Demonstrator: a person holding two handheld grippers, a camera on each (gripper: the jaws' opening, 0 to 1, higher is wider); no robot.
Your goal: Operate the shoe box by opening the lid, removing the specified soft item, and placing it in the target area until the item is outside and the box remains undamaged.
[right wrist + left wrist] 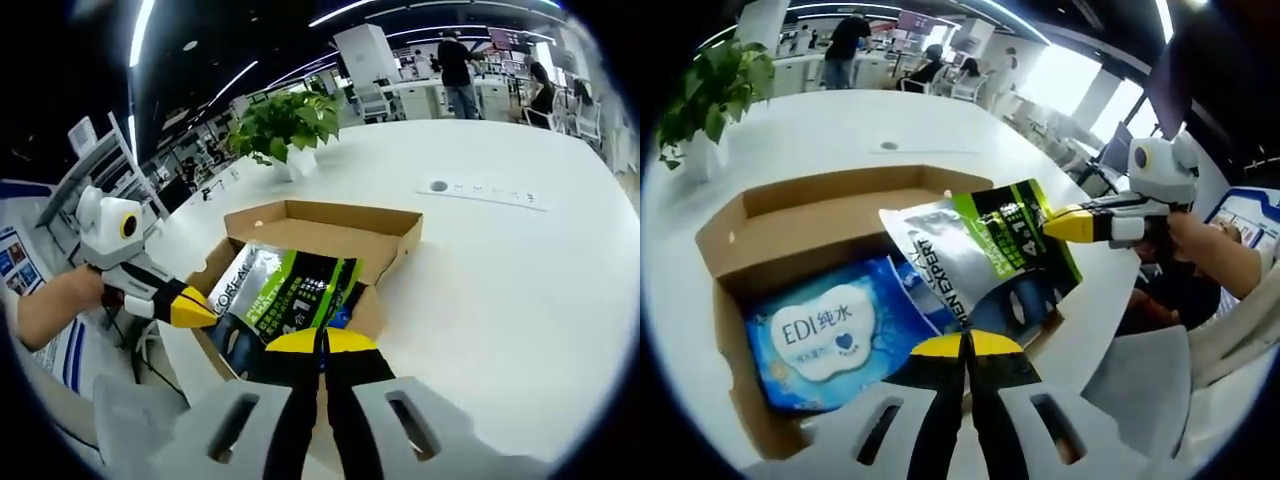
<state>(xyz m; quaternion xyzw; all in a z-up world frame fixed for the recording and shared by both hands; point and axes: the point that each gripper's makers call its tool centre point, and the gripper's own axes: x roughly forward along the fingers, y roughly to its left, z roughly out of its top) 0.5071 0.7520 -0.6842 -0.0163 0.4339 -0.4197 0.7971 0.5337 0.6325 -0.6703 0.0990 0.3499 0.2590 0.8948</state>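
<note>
An open cardboard shoe box (pixel 790 215) lies on the white table, its lid flap folded back. Inside lies a blue EDI wipes pack (pixel 830 335). A soft silver, green and black pouch (pixel 980 255) is held tilted above the box's right part. My left gripper (pixel 965 345) is shut on the pouch's lower edge. My right gripper (pixel 1070 222) comes in from the right and pinches the pouch's upper corner. In the right gripper view, the right gripper (pixel 322 340) is shut on the pouch (pixel 290 290) over the box (pixel 330 225), and the left gripper (pixel 195 308) grips its left edge.
A potted plant (pixel 710 90) (pixel 285 120) stands on the table beyond the box. A flush socket strip (pixel 480 190) sits in the tabletop. A person's hand (pixel 1200 240) holds the right gripper. Desks, chairs and people are far behind.
</note>
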